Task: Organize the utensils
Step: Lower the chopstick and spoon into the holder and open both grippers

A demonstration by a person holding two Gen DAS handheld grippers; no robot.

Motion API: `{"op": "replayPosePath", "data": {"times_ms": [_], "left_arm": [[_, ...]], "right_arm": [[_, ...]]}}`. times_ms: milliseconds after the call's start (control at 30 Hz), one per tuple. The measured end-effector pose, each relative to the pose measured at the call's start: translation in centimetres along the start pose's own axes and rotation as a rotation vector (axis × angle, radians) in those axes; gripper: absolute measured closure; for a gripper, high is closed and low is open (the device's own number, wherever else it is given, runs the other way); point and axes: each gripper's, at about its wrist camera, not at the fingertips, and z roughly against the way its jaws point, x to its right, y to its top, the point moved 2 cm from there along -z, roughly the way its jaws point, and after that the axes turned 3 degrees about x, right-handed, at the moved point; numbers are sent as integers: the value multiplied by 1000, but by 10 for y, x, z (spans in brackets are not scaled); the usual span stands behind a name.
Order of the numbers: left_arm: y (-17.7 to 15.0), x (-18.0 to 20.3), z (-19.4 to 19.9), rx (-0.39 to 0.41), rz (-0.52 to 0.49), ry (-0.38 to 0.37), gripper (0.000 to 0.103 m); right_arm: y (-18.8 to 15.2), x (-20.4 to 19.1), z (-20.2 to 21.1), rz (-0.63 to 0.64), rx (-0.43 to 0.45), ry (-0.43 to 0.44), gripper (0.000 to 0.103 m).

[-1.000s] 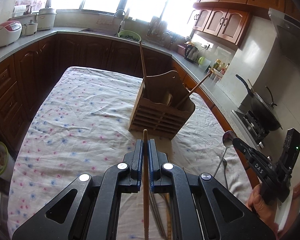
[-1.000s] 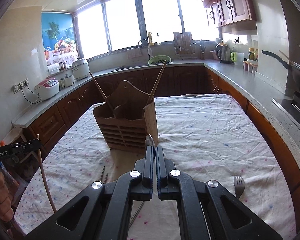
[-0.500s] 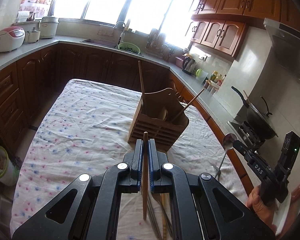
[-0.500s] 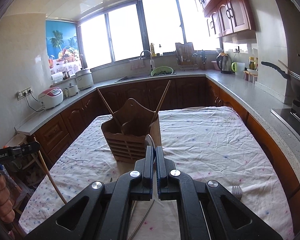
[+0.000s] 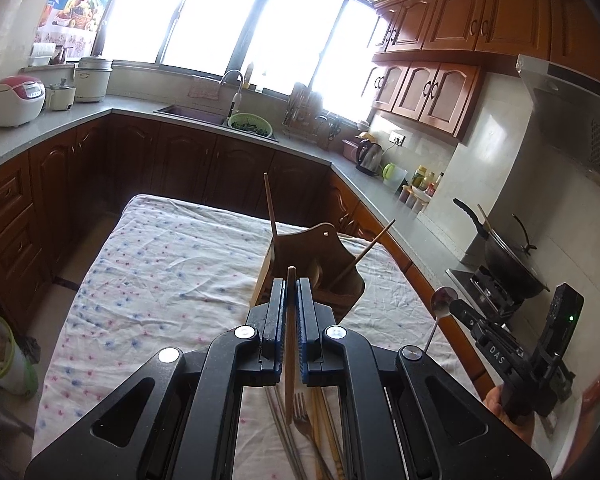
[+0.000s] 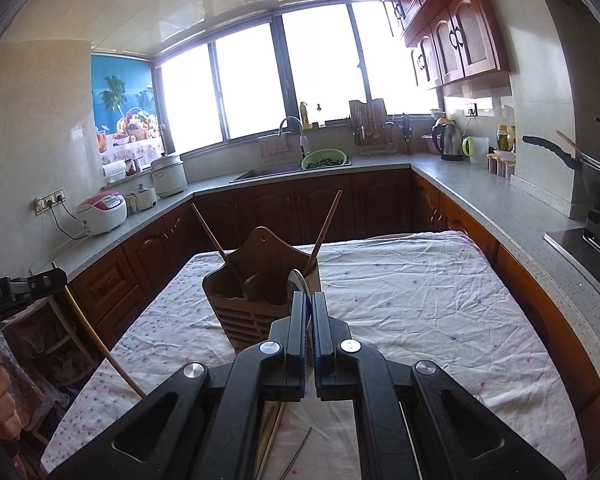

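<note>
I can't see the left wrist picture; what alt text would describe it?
The left tool grips a wooden chopstick upright above a cloth-covered table, facing a wooden holder with two sticks already in it. At right, the other tool holds a spoon; a fork and more chopsticks lie below.

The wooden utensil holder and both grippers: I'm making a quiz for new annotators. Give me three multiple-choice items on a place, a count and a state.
1. Where does the wooden utensil holder stand?
A. on the cloth-covered table
B. in the sink
C. on the stove

2. How many chopsticks stick up out of the holder?
A. none
B. two
C. five

3. What does the right gripper hold?
A. nothing, jaws wide open
B. a fork
C. a metal spoon

Answers: 1 A, the holder sits on the dotted cloth. 2 B, one stick leans to each side. 3 C, the jaws are shut on the spoon's handle; the left gripper clamps a chopstick.
</note>
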Motion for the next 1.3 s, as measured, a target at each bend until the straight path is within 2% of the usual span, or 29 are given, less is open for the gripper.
{"op": "replayPosePath", "data": {"times_ms": [467, 700, 933, 1100, 1300], "left_arm": [[53, 10, -16, 86, -30, -23, 99], [96, 20, -27, 173, -66, -13, 99], [130, 17, -62, 211, -67, 5, 99], [127, 10, -102, 184, -44, 17, 99], [102, 0, -142, 110, -35, 45, 99]], "right_arm": [[21, 1, -39, 5, 78, -27, 101], [50, -5, -67, 19, 173, -70, 101], [75, -12, -94, 71, 290, -143, 101], [71, -19, -117, 135, 347, -193, 101], [40, -32, -140, 189, 311, -192, 101]]}}
